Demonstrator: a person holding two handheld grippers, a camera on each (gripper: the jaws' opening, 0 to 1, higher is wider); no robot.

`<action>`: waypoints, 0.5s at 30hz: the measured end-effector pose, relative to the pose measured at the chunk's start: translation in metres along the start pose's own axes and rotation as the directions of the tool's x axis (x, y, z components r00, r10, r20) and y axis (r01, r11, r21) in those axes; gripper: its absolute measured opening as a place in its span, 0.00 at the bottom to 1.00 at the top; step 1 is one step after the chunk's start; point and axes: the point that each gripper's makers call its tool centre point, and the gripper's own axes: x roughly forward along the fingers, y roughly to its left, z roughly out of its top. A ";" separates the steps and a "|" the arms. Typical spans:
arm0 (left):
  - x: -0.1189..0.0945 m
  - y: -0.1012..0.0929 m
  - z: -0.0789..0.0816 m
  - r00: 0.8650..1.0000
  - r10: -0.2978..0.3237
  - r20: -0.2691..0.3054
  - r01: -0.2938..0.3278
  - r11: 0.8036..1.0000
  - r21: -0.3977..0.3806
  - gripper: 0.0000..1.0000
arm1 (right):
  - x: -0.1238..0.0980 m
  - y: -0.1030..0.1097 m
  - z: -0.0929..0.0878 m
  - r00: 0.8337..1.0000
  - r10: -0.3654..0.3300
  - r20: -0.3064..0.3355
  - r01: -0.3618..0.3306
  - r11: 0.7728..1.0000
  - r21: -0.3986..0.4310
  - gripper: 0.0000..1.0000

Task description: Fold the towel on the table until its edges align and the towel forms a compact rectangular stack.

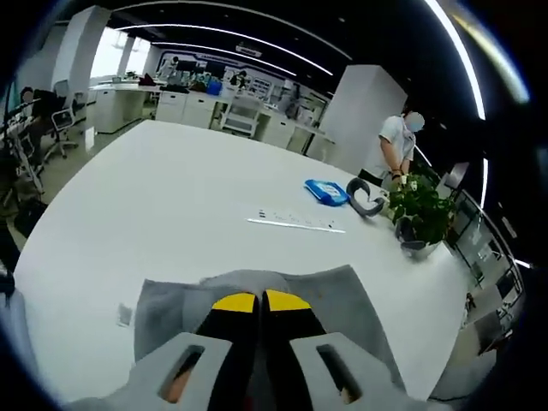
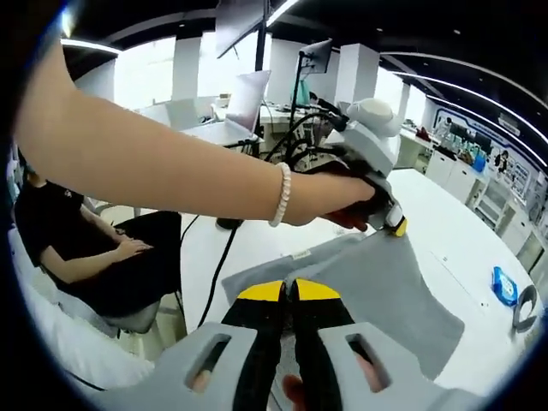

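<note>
Left gripper view: white, smooth, matte table [image 1: 171, 197], the grey towel [image 1: 342, 295] lying on its near part as a soft, faintly wrinkled sheet with an uneven far edge. Left gripper [image 1: 260, 301] sits low over the towel, yellow-tipped black jaws pressed together with the towel edge right at the tips; can't tell if cloth is actually pinched. Beyond the towel: a thin white strip [image 1: 295, 223] flat on the table, past it a flat blue pack [image 1: 326, 192], then a curved grey piece [image 1: 365, 197], then a leafy green plant [image 1: 422, 210] in a grey pot at the table edge. A person [image 1: 396, 147] in a white shirt stands behind the plant. Right gripper view: towel [image 2: 377, 282] spreads ahead and right of the right gripper [image 2: 288, 291], whose jaws are clamped on the towel's near edge. Above the towel a bare forearm with a white bead bracelet [image 2: 281, 195] reaches across; its hand [image 2: 347, 199] wraps the grey-white left gripper [image 2: 396, 224], tip down on the towel's far corner. Left of the towel, a seated person [image 2: 94, 257] in black.
</note>
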 end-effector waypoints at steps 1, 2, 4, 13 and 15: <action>0.001 0.002 0.000 1.000 0.003 -0.005 -0.002 1.000 0.007 0.02 | 0.003 0.001 0.001 1.000 0.004 -0.001 -0.004 1.000 0.003 0.01; 0.002 0.004 0.000 1.000 0.004 -0.006 -0.004 1.000 0.008 0.02 | 0.003 0.001 0.001 1.000 0.004 -0.001 -0.004 1.000 0.003 0.01; 0.003 0.007 -0.001 1.000 0.004 -0.007 -0.004 1.000 0.007 0.02 | 0.005 0.003 0.005 1.000 0.006 0.008 -0.006 1.000 0.006 0.01; 0.015 0.029 -0.001 0.999 0.027 -0.030 -0.027 1.000 0.008 0.02 | 0.023 0.008 0.006 0.999 0.045 0.006 -0.045 0.998 0.032 0.01; 0.015 0.035 -0.003 0.999 0.034 -0.034 -0.034 0.999 0.002 0.02 | 0.027 0.012 0.005 0.998 0.060 0.002 -0.060 0.998 0.036 0.01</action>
